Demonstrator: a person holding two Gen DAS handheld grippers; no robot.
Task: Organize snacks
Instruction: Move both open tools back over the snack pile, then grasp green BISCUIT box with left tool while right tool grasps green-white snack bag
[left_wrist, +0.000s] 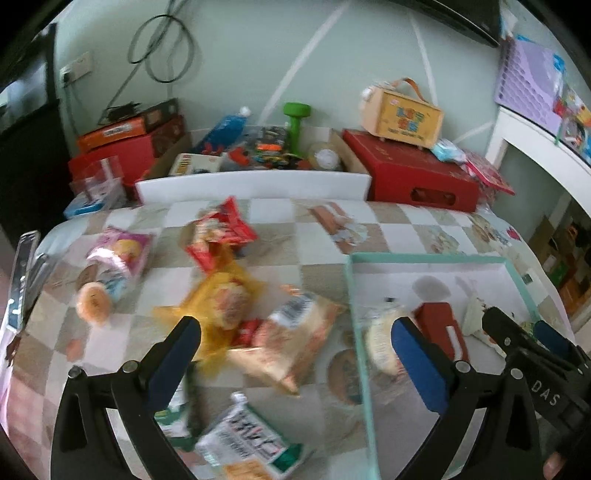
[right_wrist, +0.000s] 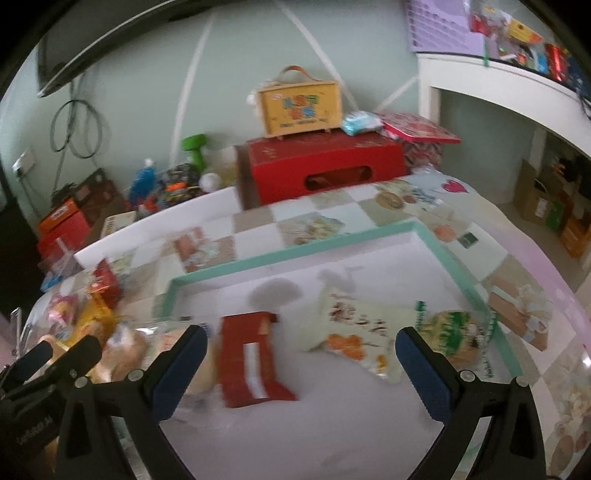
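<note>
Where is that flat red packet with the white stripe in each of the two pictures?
Left wrist view: the red packet lies inside the mint-rimmed tray, lower right, beside the left gripper's right finger.
Right wrist view: the same packet lies in the tray, centre-left, between the open fingers.
Shared landmark: the yellow case on the red box.

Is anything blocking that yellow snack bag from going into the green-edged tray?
Partly. The yellow bag lies left of the tray, and a tan snack bag sits on the cloth between them. The tray's raised rim must also be cleared. The open left gripper hovers above this spot, holding nothing.
</note>
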